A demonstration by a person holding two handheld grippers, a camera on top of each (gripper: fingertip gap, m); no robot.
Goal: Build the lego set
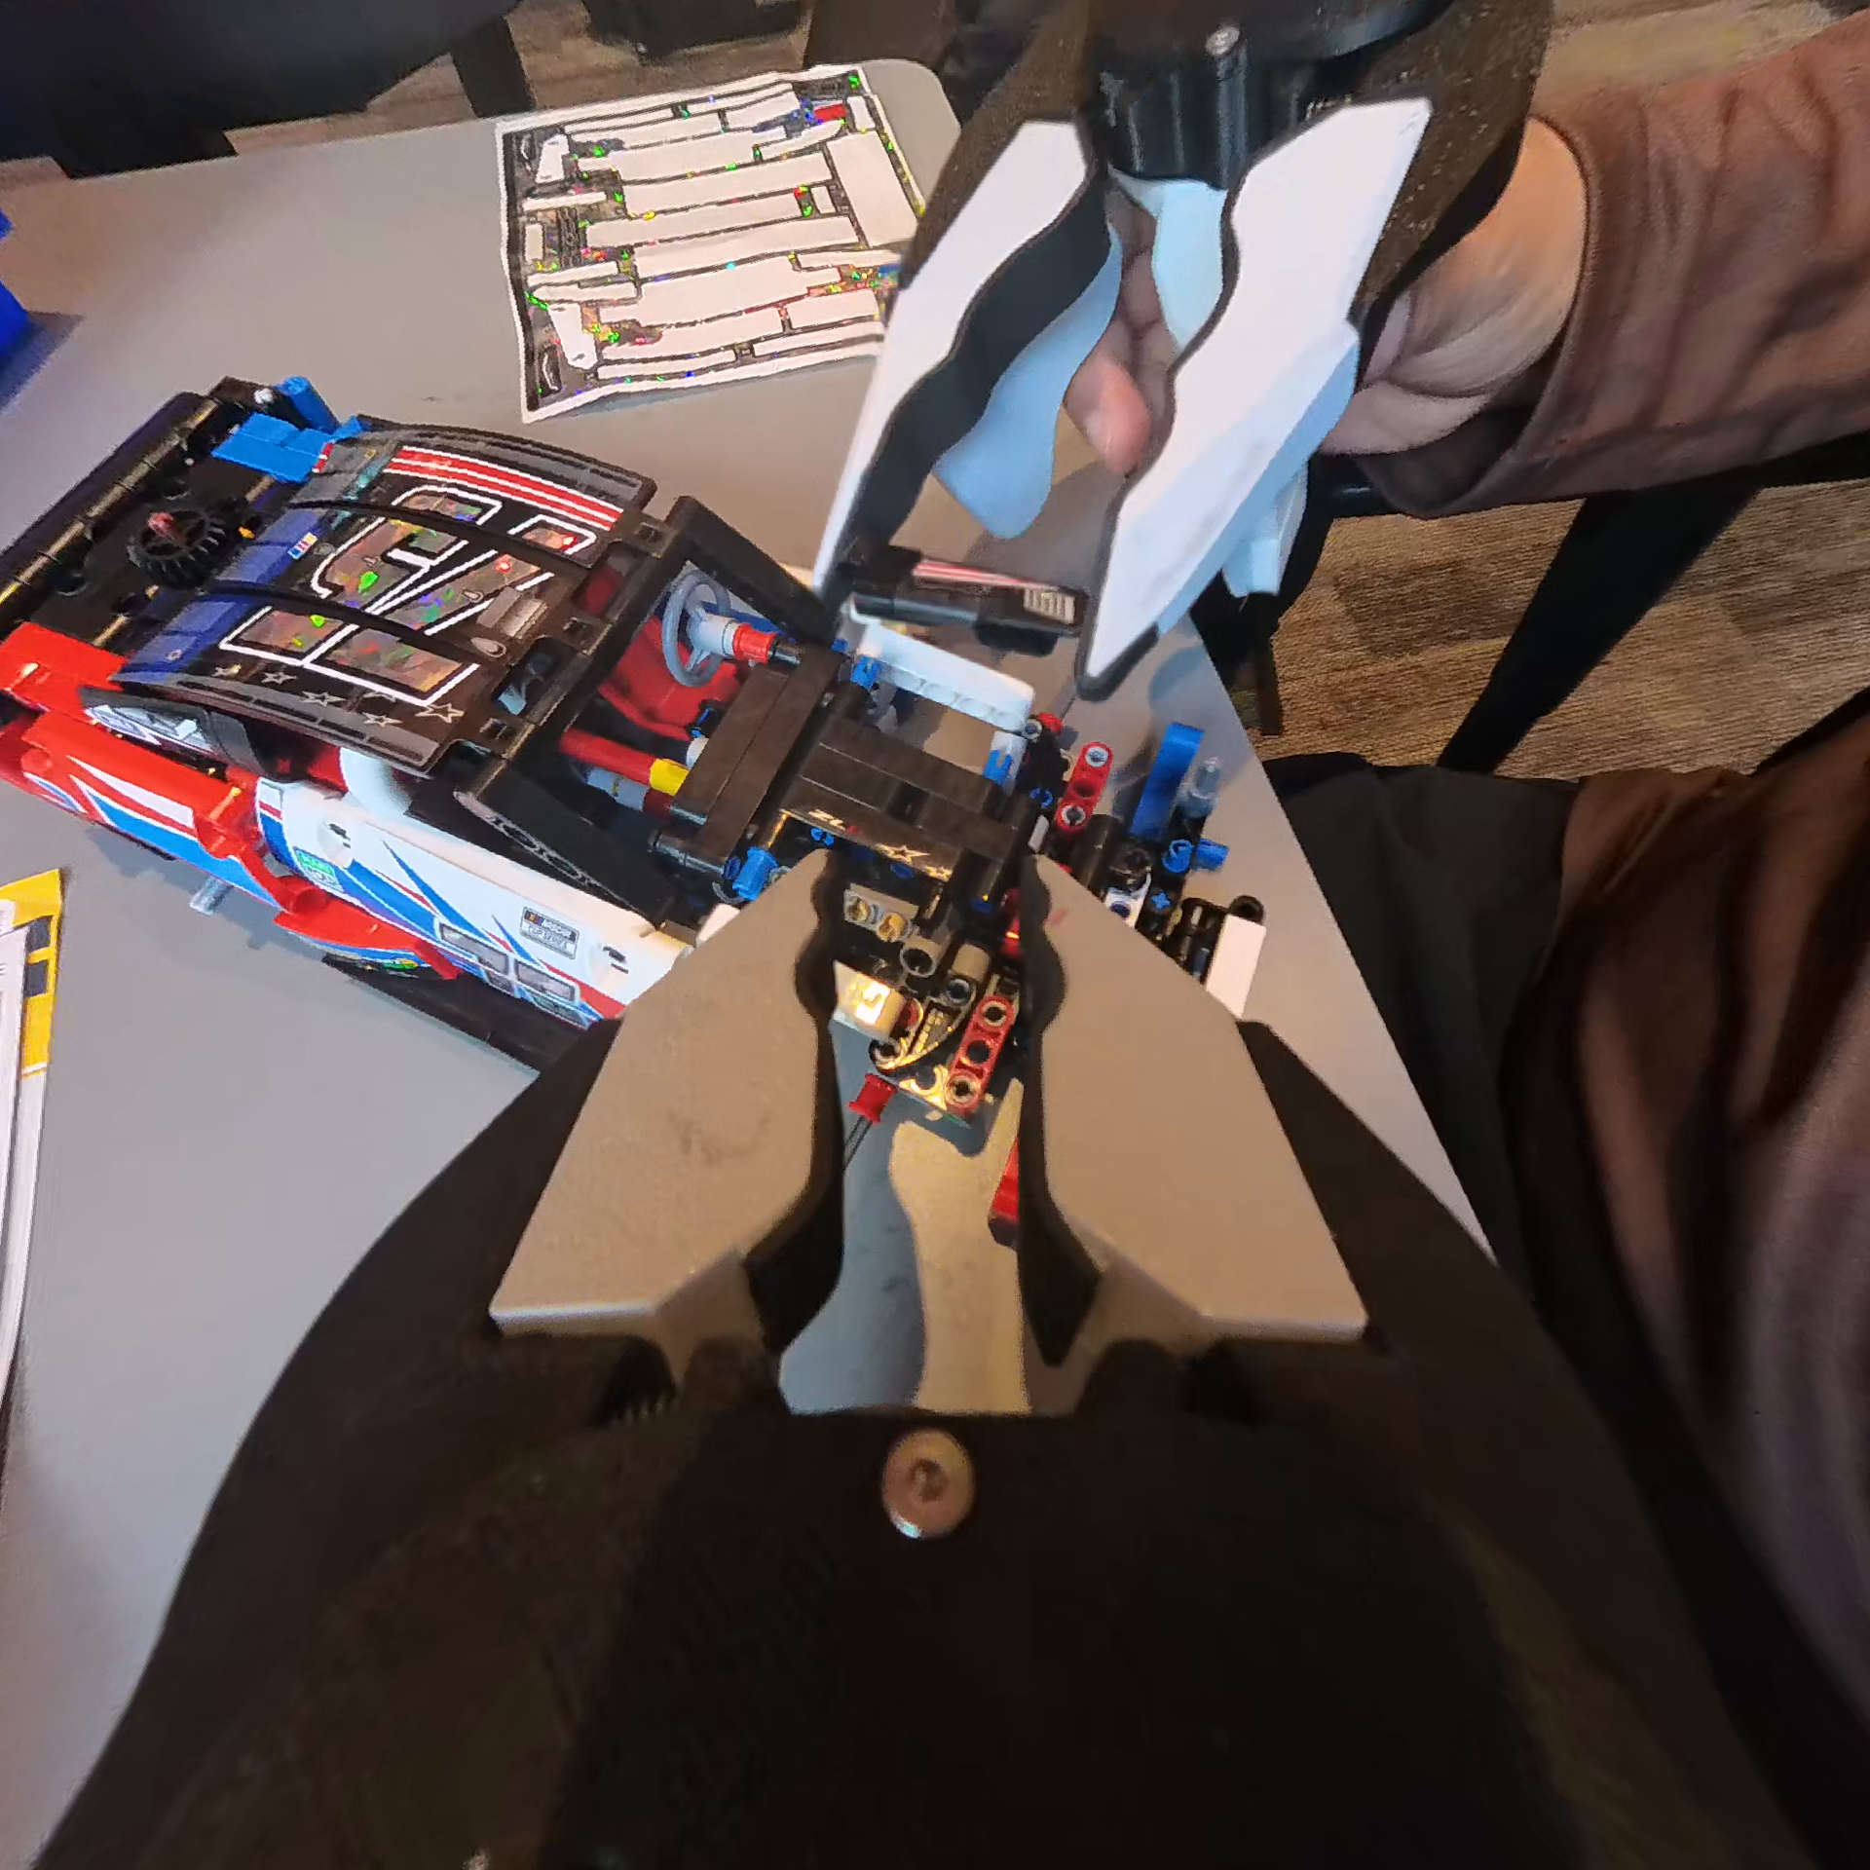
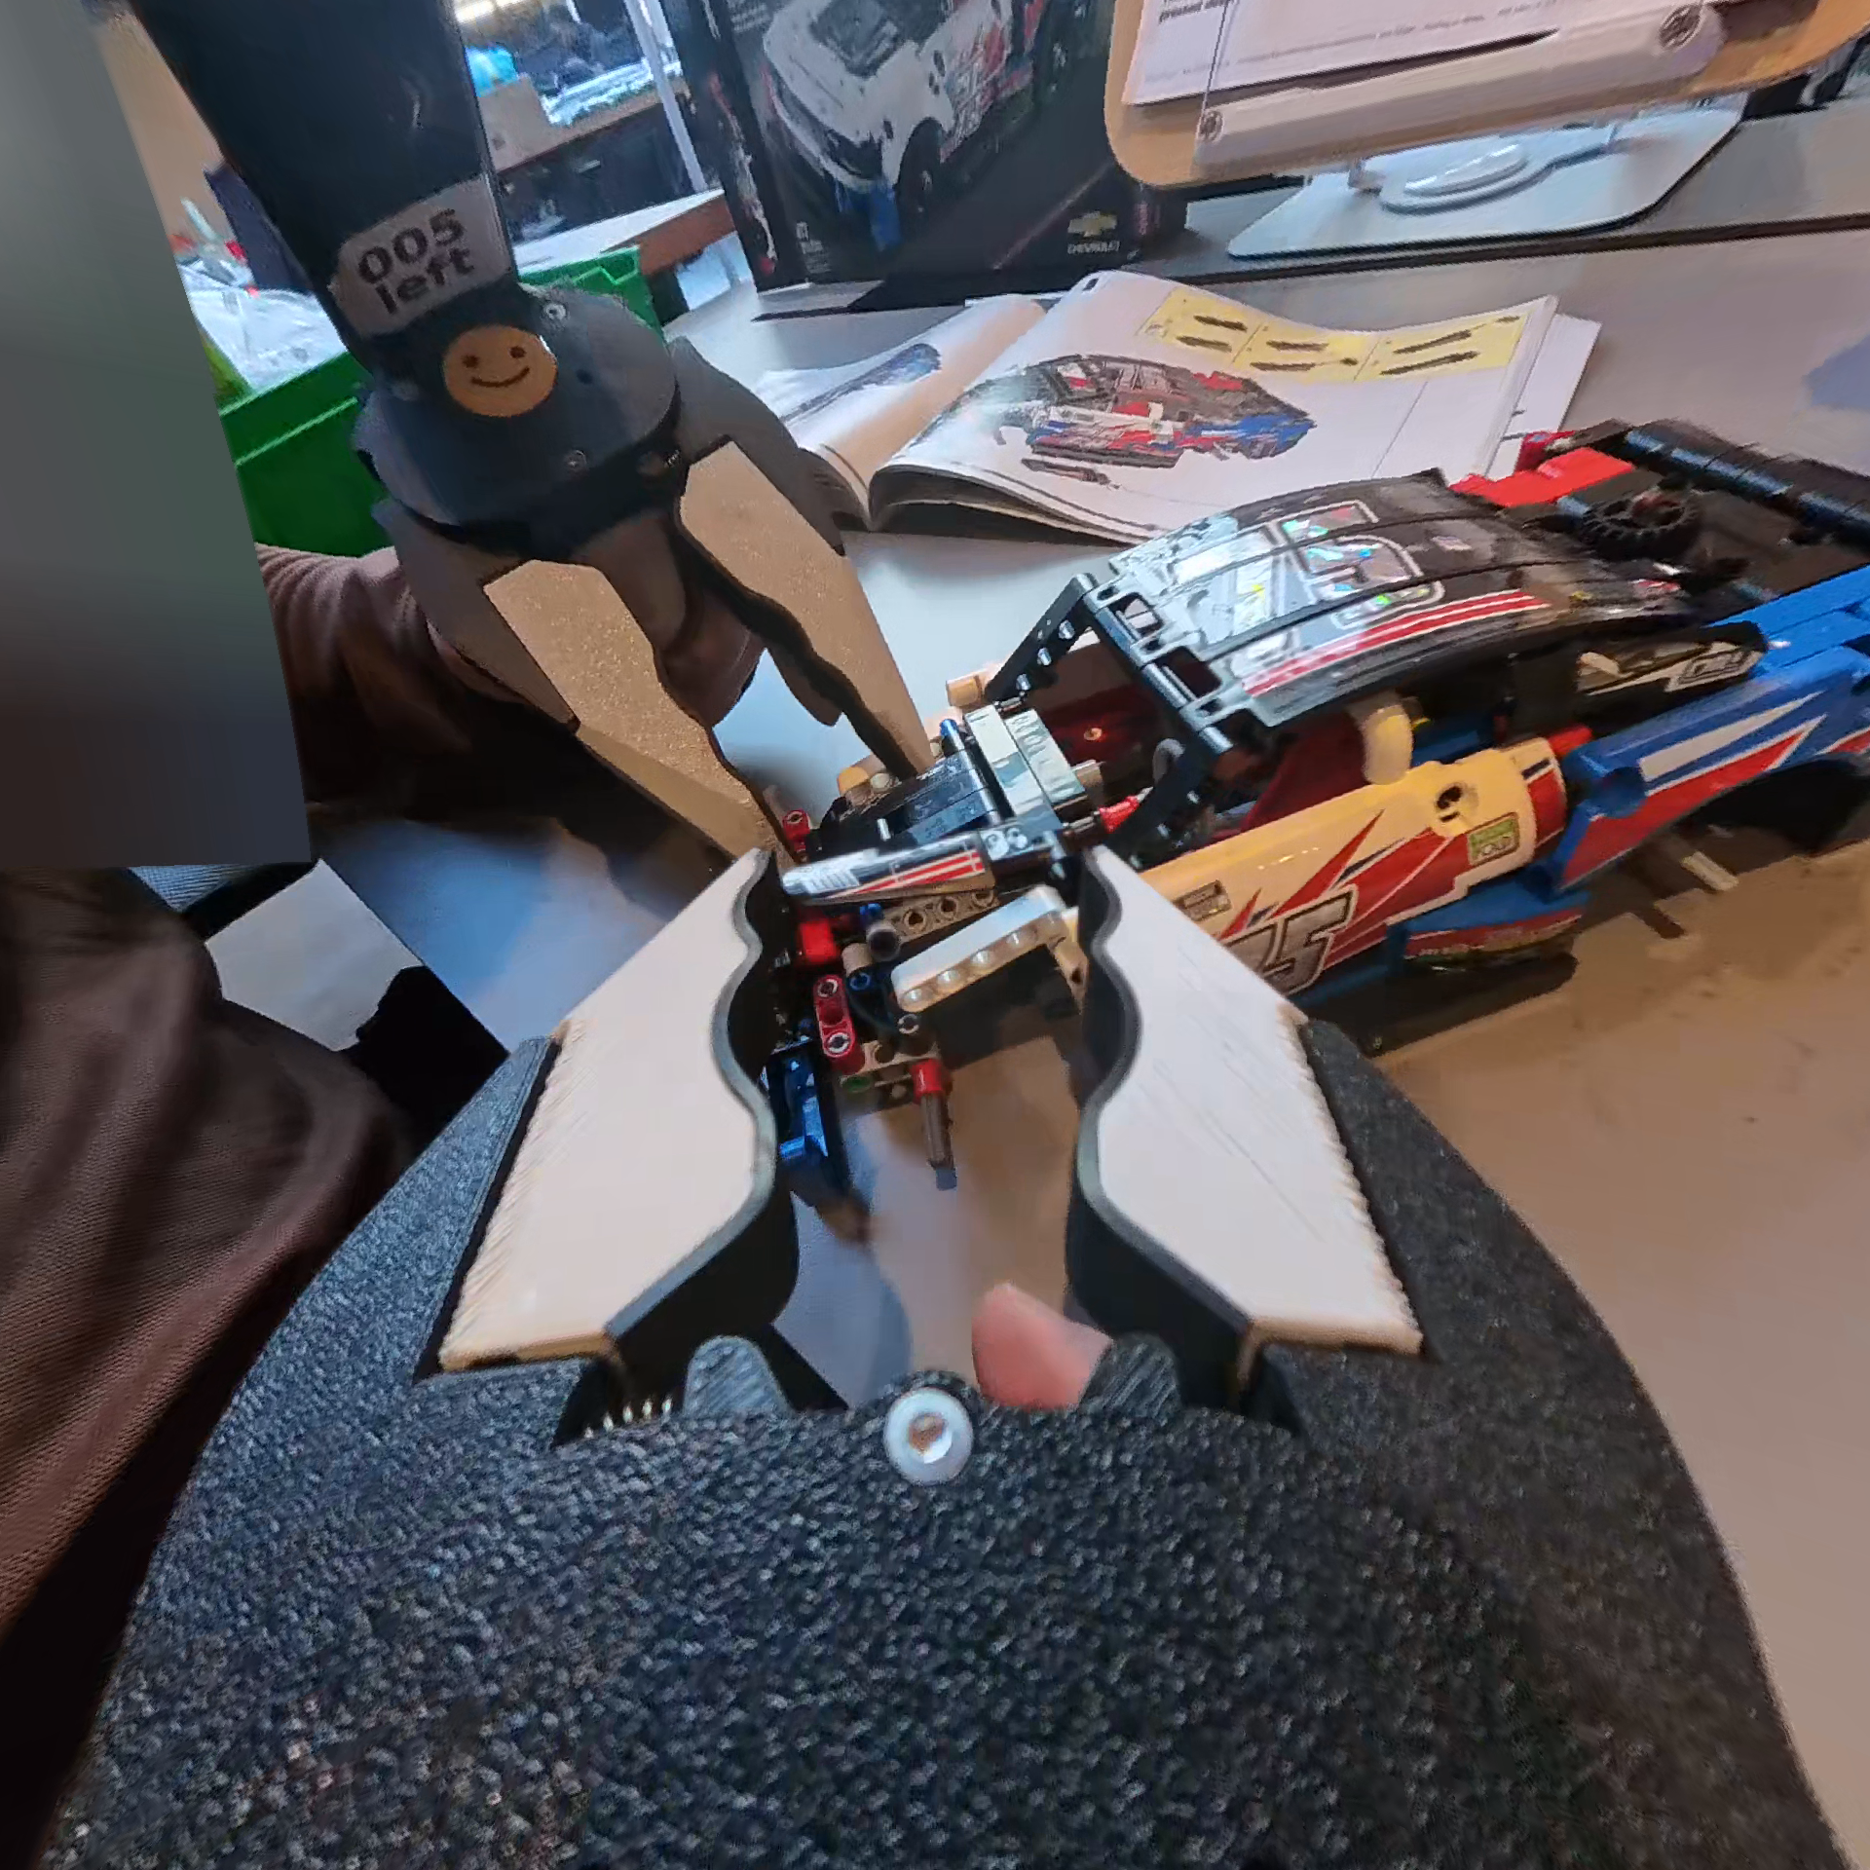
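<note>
A red, white and blue lego race car with a black stickered roof lies on the grey table. Its open front frame points toward me. My left gripper, with grey fingers, is shut on the car's front frame and holds it. My right gripper, with white fingers, is shut on a small black stickered panel just above the front frame. In the right wrist view the panel spans my right gripper. The car lies behind it, with the left gripper on its nose.
A used sticker sheet lies at the back of the table. An open instruction booklet, the set's box and a green bin stand beyond the car. The table edge and a person's sleeve are at the right. Left and right tips are no more than a few centimetres apart.
</note>
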